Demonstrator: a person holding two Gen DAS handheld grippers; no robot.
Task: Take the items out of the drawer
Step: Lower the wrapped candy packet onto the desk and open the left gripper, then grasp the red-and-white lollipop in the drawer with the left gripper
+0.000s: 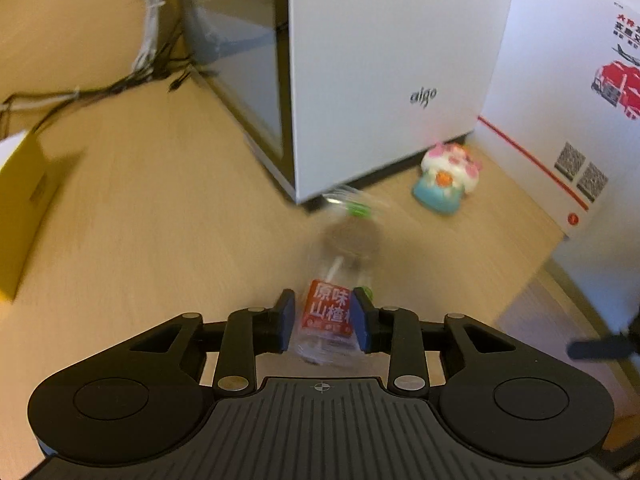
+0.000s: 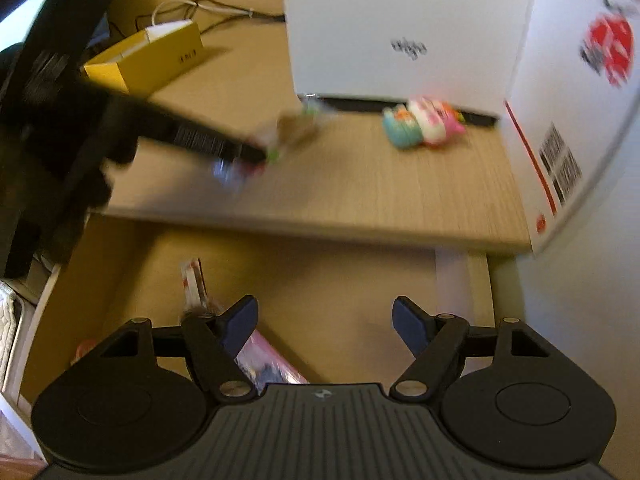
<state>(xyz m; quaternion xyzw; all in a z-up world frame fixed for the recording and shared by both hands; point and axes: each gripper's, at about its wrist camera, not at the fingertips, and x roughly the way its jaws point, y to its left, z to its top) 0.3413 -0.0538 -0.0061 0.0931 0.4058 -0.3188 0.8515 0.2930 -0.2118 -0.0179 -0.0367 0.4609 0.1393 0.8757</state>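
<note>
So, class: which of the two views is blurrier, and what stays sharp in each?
Right wrist view: heavier smear; toy and box print streaked, claw crisp. Left wrist view: milder blur on bottle top; its claw sharp.

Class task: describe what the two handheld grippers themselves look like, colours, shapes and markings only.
Both the left gripper and right gripper are matte black, with a ribbed central plate bearing a small crosshair mark, round discs either side, silver pivot pins and dark blue finger pads. No cables or sleeves show.
</note>
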